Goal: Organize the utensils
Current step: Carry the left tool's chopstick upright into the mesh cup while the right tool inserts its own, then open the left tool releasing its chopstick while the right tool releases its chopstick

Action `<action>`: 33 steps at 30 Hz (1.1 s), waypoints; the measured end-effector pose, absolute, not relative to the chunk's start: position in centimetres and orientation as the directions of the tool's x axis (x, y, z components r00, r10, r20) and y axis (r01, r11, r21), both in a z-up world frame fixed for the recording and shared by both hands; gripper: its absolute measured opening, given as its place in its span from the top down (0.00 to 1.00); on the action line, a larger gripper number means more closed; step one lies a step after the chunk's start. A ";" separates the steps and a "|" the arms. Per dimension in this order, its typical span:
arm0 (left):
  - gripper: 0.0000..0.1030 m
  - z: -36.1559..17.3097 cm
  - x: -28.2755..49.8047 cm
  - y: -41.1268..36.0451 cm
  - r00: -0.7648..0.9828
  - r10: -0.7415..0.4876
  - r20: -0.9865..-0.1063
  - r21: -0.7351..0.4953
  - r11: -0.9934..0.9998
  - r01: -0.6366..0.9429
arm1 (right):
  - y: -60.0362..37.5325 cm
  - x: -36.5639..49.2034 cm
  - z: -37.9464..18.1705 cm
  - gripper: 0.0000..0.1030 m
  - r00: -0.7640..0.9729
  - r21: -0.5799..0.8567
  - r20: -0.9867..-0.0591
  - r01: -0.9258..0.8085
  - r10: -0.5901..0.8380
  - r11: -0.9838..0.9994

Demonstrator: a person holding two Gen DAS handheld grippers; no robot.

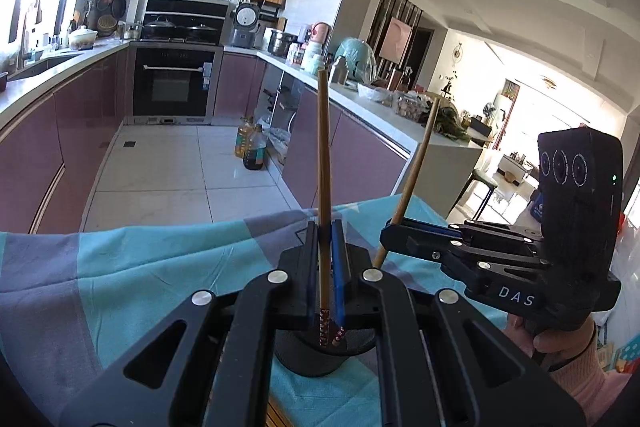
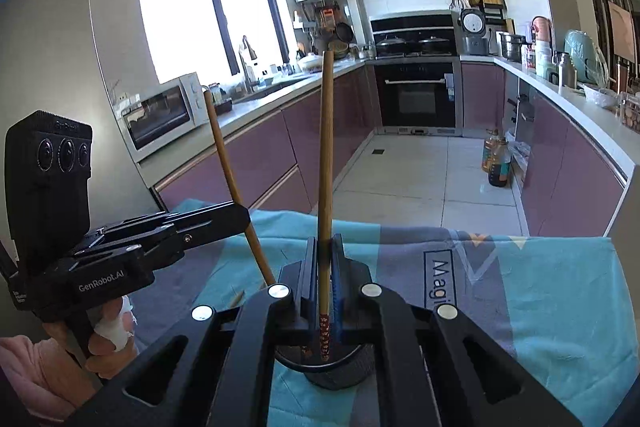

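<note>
My left gripper [image 1: 324,227] is shut on a wooden chopstick [image 1: 323,147] that stands nearly upright. Its patterned lower end hangs over the mouth of a black round holder [image 1: 316,359]. My right gripper [image 1: 394,227], seen at the right, is shut on a second chopstick [image 1: 416,167] that leans right. In the right wrist view the right gripper [image 2: 325,243] holds its chopstick [image 2: 326,147] upright over the holder [image 2: 340,371]. There the left gripper [image 2: 244,215] comes in from the left with its chopstick [image 2: 228,167] slanting down to the holder. Both patterned ends meet at the holder's mouth.
The holder stands on a table under a teal and grey cloth [image 2: 540,287]. A thin wooden stick [image 2: 238,298] lies on the cloth by the left gripper. Beyond the table edge lies tiled floor with oil bottles [image 2: 496,163] and purple cabinets. A hand [image 1: 560,343] grips the right gripper's handle.
</note>
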State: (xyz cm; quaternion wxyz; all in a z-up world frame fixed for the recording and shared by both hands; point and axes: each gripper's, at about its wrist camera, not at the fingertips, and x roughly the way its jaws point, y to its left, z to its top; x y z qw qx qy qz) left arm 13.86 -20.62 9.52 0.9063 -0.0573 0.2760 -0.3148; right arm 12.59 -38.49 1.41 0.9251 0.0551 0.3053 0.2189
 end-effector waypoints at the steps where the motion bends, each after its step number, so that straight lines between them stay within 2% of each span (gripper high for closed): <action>1: 0.93 8.8 14.1 -21.1 0.644 -0.596 -0.479 -0.275 0.799 0.535 | -38.0 12.4 1.1 0.95 0.707 0.234 -0.555 -0.373 0.439 0.898; 6: 0.93 6.3 16.0 -22.7 0.616 -0.580 -0.533 -0.261 0.805 0.532 | -36.8 13.6 -0.3 0.94 0.664 0.221 -0.616 -0.372 0.425 0.901; 15: 0.92 4.0 18.2 -23.1 0.622 -0.552 -0.555 -0.239 0.822 0.516 | -35.8 14.8 -0.9 0.94 0.659 0.240 -0.622 -0.353 0.422 0.904; 21: 0.80 3.9 16.7 -20.6 0.673 -0.527 -0.518 -0.214 0.842 0.494 | -36.4 14.0 -0.4 0.90 0.683 0.262 -0.588 -0.345 0.433 0.901; 25: 0.66 4.1 14.7 -17.5 0.736 -0.480 -0.477 -0.170 0.872 0.459 | -36.3 11.5 0.5 0.75 0.693 0.270 -0.539 -0.395 0.478 0.878; 27: 0.62 4.2 13.8 -15.7 0.758 -0.453 -0.469 -0.148 0.887 0.438 | -35.9 9.9 0.9 0.73 0.685 0.267 -0.518 -0.440 0.513 0.857; 30: 0.58 3.5 12.2 -12.7 0.781 -0.394 -0.484 -0.098 0.912 0.399 | -34.5 7.7 0.5 0.69 0.653 0.250 -0.517 -0.503 0.553 0.827; 33: 0.58 1.8 11.4 -10.1 0.763 -0.347 -0.545 -0.074 0.927 0.368 | -32.9 6.6 -1.1 0.69 0.602 0.250 -0.556 -0.536 0.573 0.806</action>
